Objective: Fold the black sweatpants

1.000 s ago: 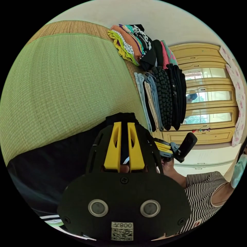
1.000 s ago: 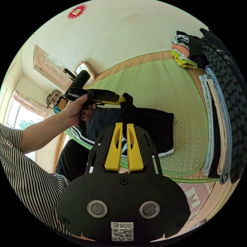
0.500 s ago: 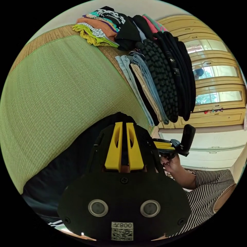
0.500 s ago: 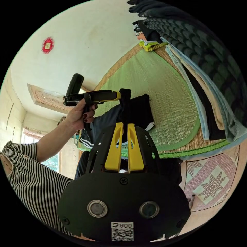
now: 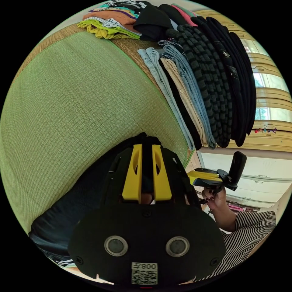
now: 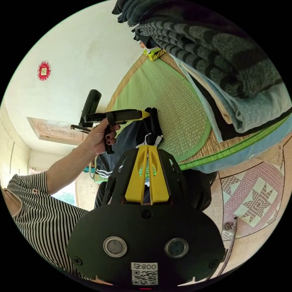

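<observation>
The black sweatpants [image 5: 70,200] lie partly on a green woven mat [image 5: 76,100], one end lifted. In the left gripper view my left gripper [image 5: 146,146] is shut on a bunched black edge of them. My right gripper [image 5: 190,176] shows at the lower right, held by a hand. In the right gripper view my right gripper [image 6: 148,146] is shut on a fold of the sweatpants [image 6: 133,137] where a white stripe shows. The left gripper [image 6: 149,113] pinches the same bunch just above it, close by. The rest of the garment hangs behind my jaws.
A tall stack of folded clothes [image 5: 206,85] stands at the mat's edge, very near in the right gripper view [image 6: 213,54]. A smaller colourful pile [image 5: 115,18] lies beyond. Patterned floor tiles [image 6: 255,203] sit below the mat. A person's striped top [image 6: 36,213] is at the left.
Both grippers have carried the gripped end of the sweatpants toward the mat's edge by the tall stack, which looms larger now. The grip of both is unchanged.
</observation>
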### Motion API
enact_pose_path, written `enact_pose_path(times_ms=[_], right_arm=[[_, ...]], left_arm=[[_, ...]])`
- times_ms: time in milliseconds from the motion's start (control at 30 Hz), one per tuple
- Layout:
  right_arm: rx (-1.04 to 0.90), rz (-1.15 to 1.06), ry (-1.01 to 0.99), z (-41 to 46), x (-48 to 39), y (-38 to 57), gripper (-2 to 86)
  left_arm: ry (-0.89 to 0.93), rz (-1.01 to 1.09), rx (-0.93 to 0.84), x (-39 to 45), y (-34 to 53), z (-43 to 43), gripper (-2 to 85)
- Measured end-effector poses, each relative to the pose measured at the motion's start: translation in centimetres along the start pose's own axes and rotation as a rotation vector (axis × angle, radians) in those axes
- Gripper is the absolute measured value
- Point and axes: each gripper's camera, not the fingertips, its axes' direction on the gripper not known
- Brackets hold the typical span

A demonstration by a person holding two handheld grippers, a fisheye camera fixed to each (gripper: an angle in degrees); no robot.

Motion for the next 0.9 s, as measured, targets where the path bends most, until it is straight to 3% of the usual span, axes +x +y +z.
enact_pose_path(times_ms=[167,333,700,900], right_arm=[[-0.021,-0.16,0.043,1.2,-3.7,-1.4,0.1],[-0.112,-0.209,0.24,5.4,-5.1,-2.8,0.1],[-0.13,-0.139,0.206,7.4,-6.6,-3.9,0.0],[-0.123,-0.098,0.147,8.3,-7.4,-4.4,-0.1]], left_arm=[[0.003,0.005,0.039,0.2,0.7,-1.1,6.2],[0.028,0.007,0.096,0.0,2.0,-2.9,6.2],[0.165,-0.027,0.141,-2.5,6.0,-6.1,5.3],[0.235,-0.06,0.252,-3.5,9.4,-8.9,1.3]])
